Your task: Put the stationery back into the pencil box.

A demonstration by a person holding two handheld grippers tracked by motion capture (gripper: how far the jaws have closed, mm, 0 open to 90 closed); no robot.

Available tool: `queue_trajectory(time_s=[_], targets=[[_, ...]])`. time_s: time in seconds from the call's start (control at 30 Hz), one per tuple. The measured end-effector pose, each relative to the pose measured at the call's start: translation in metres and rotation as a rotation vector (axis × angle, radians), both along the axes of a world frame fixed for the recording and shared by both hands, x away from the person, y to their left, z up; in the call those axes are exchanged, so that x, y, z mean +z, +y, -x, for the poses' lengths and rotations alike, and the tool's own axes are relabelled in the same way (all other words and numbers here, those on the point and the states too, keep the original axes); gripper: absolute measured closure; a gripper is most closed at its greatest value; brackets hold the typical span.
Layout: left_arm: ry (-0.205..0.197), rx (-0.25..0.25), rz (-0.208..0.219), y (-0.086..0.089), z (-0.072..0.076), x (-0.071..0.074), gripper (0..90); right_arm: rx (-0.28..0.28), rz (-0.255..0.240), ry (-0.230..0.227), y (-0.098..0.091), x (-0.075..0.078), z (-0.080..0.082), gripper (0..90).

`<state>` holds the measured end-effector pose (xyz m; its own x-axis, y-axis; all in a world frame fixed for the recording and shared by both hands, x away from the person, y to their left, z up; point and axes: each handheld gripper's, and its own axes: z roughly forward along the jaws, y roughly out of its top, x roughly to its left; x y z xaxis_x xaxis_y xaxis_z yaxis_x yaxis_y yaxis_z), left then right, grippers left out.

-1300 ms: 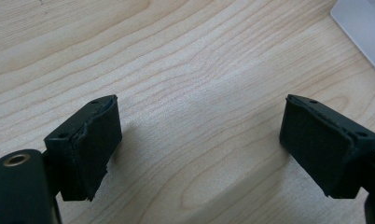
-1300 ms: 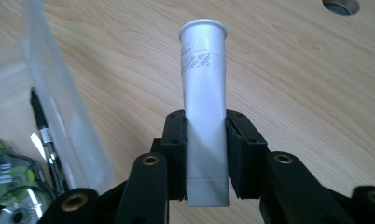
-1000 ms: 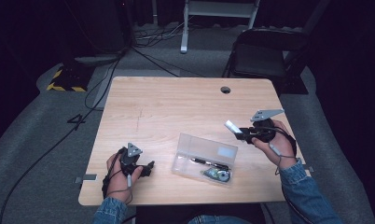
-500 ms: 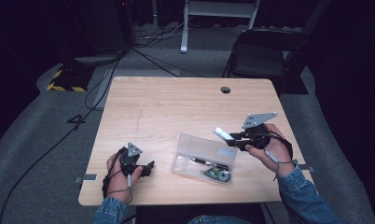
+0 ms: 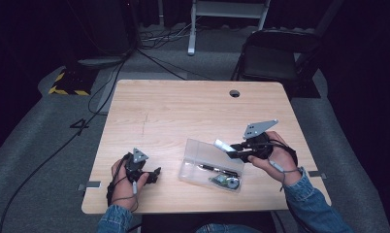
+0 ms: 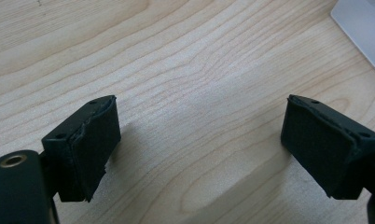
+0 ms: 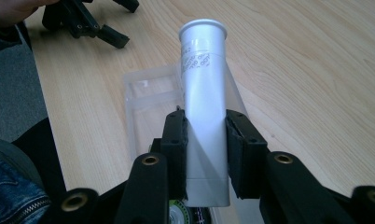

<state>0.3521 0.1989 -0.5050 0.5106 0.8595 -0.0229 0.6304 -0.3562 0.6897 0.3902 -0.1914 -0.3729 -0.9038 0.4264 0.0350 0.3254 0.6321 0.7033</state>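
Note:
My right gripper [image 5: 233, 150] is shut on a white plastic tube [image 5: 222, 145], which it holds nearly level above the right part of a clear plastic box [image 5: 198, 148]. In the right gripper view the tube [image 7: 204, 93] points away from me, clamped between both pads, with the box [image 7: 148, 107] below it. A black pen [image 5: 217, 168] and a small round green-and-white item [image 5: 227, 181] lie in the box. My left gripper [image 5: 154, 174] rests on the table near the front left. Its jaws [image 6: 199, 140] stand wide open over bare wood.
The wooden table [image 5: 183, 111] has a round cable hole [image 5: 235, 93] at the back right. A black chair [image 5: 275, 58] stands behind the table's right side, and cables lie on the floor at the back left. A corner of the box [image 6: 363, 28] reaches into the left gripper view.
My right gripper has carried the white tube leftward, from beside the box to above its right part. The left hand has stayed still.

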Motion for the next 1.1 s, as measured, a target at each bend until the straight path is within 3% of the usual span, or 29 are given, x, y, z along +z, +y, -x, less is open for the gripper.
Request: queue_trajectory(time_s=[0.3, 0.57, 1.1], targets=[[0.001, -0.001, 0.001, 0.000, 0.000, 0.000, 12.1, 0.067, 0.032, 0.021, 0.018, -0.005, 0.004, 70.8], [0.002, 0.002, -0.001, 0.000, 0.000, 0.000, 11.8, 0.147, 0.090, 0.044, 0.035, -0.022, 0.008, 70.8], [0.002, 0.002, -0.001, 0.000, 0.000, 0.000, 11.8, 0.204, 0.186, 0.087, 0.058, -0.049, 0.003, 70.7]])
